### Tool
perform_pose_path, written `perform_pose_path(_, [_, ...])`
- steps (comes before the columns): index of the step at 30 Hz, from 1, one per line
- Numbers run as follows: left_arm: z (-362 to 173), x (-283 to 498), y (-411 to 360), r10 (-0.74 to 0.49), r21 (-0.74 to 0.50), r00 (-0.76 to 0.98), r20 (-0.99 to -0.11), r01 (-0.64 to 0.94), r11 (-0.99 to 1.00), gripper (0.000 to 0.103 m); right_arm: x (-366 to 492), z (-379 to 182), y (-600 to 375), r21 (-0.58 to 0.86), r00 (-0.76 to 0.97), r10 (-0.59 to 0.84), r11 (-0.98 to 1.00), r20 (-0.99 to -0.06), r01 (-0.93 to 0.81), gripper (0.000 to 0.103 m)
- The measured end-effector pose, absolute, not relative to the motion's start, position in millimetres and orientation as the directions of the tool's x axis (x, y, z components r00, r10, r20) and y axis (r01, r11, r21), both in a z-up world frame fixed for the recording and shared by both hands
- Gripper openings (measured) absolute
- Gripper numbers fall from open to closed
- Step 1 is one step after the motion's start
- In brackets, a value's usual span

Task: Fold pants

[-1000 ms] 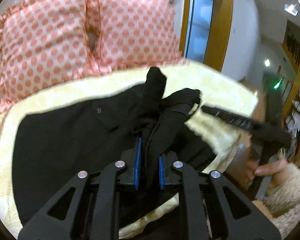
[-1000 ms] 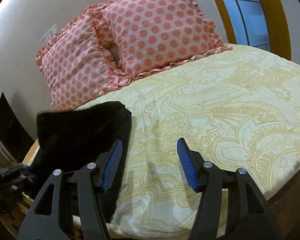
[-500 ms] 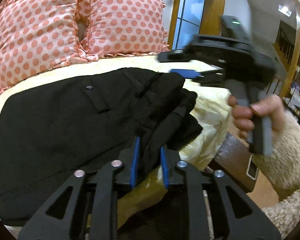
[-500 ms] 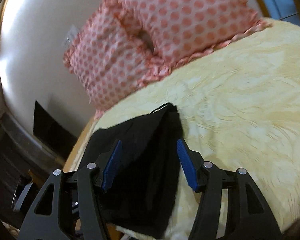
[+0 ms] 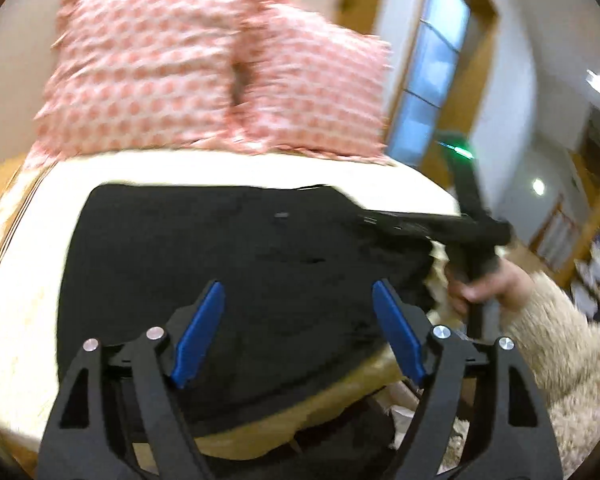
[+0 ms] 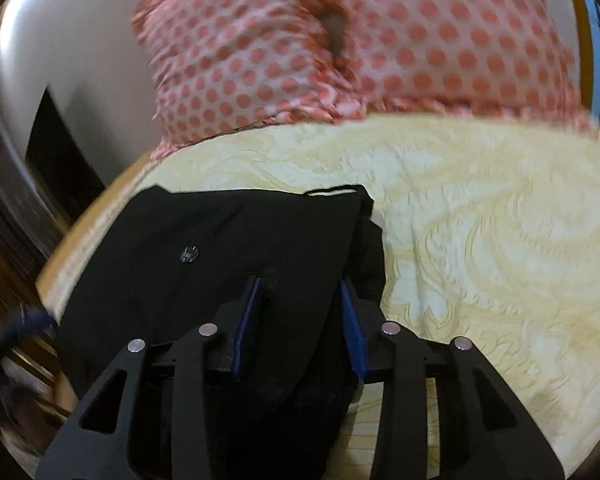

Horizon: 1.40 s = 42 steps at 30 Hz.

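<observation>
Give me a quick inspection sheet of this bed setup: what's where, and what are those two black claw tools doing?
Surface: yellow patterned bedspread.
Job's things: black pants lying at the bed's edge.
Clutter: nothing seen.
Grippers: left gripper jaws opening, wide apart over the pants; right gripper jaws closing, pants' folded edge between them, held by a hand.
Cables: nothing seen.
Surroundings: two pink dotted pillows, window.

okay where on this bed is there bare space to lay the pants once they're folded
Free: the wide yellow bedspread right of the black pants, running up to the polka-dot pillows. A narrower bare strip lies between pants and pillows. Crowded: the bed's near left corner, where the pants lie and the right gripper is closing over them.
</observation>
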<state>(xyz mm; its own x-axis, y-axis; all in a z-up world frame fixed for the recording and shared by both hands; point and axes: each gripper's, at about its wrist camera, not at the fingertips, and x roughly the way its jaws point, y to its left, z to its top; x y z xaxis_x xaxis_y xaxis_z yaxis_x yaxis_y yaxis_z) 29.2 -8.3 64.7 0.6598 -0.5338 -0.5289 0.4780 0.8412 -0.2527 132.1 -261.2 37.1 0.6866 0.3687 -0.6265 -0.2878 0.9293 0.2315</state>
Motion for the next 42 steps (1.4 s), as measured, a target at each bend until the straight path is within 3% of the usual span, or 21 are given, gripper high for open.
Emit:
perform_pose_path(6, [57, 46, 12, -0.499, -0.304, 0.674, -0.544, 0.396, 0.866, 0.077, 152, 26, -274, 0.355, 0.635, 0.435, 0.899, -0.639, -0.258, 0.041])
perform_pose_path(7, [56, 46, 14, -0.496, -0.306, 0.675, -0.546, 0.390, 0.868, 0.077, 152, 25, -274, 0.357, 0.636, 0.442, 0.895, -0.632, -0.268, 0.034])
perform_pose_path(8, [55, 48, 16, -0.490, -0.308, 0.677, -0.549, 0.382, 0.872, 0.077, 150, 27, -271, 0.357, 0.640, 0.450, 0.891, -0.623, -0.280, 0.014])
perform_pose_path(10, [55, 49, 18, -0.478, -0.305, 0.683, -0.552, 0.368, 0.878, 0.077, 141, 40, -268, 0.329, 0.672, 0.443, 0.896, -0.594, -0.300, 0.007])
perform_pose_path(15, [55, 51, 26, -0.453, -0.297, 0.702, -0.549, 0.343, 0.891, 0.080, 108, 67, -270, 0.315, 0.754, 0.430, 0.899, -0.497, -0.306, 0.006])
perform_pose_path(18, [54, 53, 27, -0.434, -0.278, 0.713, -0.550, 0.334, 0.901, 0.083, 102, 46, -274, 0.283, 0.750, 0.358, 0.930, -0.556, -0.234, 0.006])
perform_pose_path(21, [55, 58, 24, -0.427, -0.260, 0.707, -0.564, 0.339, 0.904, 0.085, 109, 29, -276, 0.282, 0.724, 0.318, 0.943, -0.612, -0.176, 0.011])
perform_pose_path(25, [61, 58, 14, -0.404, -0.197, 0.729, -0.552, 0.357, 0.913, 0.097, 89, 62, -270, 0.192, 0.830, 0.205, 0.974, -0.519, -0.121, 0.048])
perform_pose_path(26, [61, 59, 11, -0.391, -0.169, 0.738, -0.550, 0.360, 0.918, 0.098, 83, 67, -267, 0.184, 0.843, 0.219, 0.972, -0.491, -0.146, 0.052])
perform_pose_path(30, [48, 70, 4, -0.384, -0.169, 0.693, -0.610, 0.360, 0.917, 0.098, 72, 60, -242, 0.137, 0.804, 0.299, 0.954, -0.514, -0.267, 0.052])
perform_pose_path(33, [28, 81, 0, -0.375, -0.179, 0.618, -0.691, 0.356, 0.917, 0.098, 90, 26, -235, 0.132, 0.693, 0.287, 0.954, -0.662, -0.269, 0.052])
perform_pose_path(36, [25, 75, -2, -0.355, -0.133, 0.631, -0.689, 0.373, 0.918, 0.098, 97, 37, -263, 0.312, 0.690, 0.381, 0.922, -0.616, -0.230, 0.052])
perform_pose_path(39, [25, 73, 8, -0.404, -0.192, 0.628, -0.665, 0.379, 0.905, 0.099, 116, 46, -301, 0.476, 0.699, 0.437, 0.866, -0.566, -0.156, 0.052])
perform_pose_path(42, [26, 74, 15, -0.444, -0.252, 0.623, -0.644, 0.375, 0.892, 0.100, 141, 35, -313, 0.480, 0.664, 0.416, 0.872, -0.621, -0.096, 0.052])
